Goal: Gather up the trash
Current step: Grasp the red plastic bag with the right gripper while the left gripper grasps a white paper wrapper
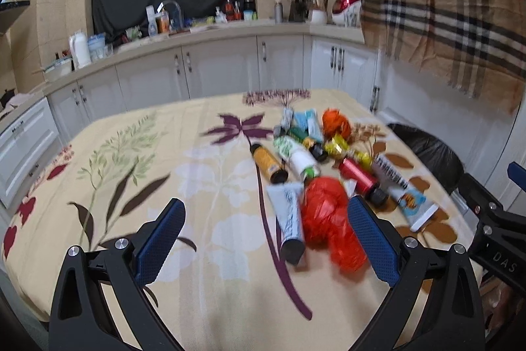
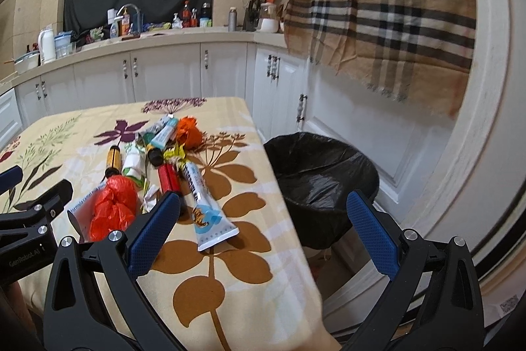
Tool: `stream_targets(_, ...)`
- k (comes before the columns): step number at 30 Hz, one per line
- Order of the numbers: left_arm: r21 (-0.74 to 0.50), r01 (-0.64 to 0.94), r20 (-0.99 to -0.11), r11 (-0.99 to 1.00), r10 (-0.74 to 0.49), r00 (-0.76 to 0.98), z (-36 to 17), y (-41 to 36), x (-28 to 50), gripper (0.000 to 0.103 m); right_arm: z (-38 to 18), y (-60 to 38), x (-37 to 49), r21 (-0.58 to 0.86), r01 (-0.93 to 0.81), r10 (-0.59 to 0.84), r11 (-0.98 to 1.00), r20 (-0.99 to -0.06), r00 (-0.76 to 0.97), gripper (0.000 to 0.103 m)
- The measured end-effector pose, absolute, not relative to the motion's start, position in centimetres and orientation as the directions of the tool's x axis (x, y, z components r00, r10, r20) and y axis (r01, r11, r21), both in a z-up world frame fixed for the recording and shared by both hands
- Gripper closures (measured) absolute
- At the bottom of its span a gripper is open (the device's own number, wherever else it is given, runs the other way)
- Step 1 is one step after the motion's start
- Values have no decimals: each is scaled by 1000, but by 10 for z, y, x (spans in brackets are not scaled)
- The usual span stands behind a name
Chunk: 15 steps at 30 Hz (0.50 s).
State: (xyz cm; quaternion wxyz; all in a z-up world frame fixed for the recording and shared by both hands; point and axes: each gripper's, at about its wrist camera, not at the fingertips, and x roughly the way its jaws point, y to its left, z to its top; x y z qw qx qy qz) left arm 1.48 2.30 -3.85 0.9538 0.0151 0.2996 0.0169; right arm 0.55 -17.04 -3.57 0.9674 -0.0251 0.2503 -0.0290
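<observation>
the left gripper (image 2: 19,206) body, left of the red bag (image 2: 113,208), bears "genrobot.ai". the tube (image 2: 82,203) under that red bag reads "formula", the rest blurred. the right gripper (image 1: 503,219), right of the bag, shows "das".

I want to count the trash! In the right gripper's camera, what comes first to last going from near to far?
White and blue tube → red crumpled bag → red tube → gold bottle → orange crumpled bag.

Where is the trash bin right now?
The black-lined trash bin stands on the floor just off the table's right edge, before the white cabinets; the right wrist view shows it best.
</observation>
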Motion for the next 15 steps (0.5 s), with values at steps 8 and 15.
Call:
stream_targets(8, 21, 30, -628, 999, -10, 779, -48, 18, 27, 34, -49, -171, 19, -51, 35, -57, 998, -531, 845, 4)
stream_targets(15, 16, 16, -662, 1000, -2, 749, -58, 30, 31, 36, -54, -177, 26, -30, 31, -43, 999, -552, 833, 4)
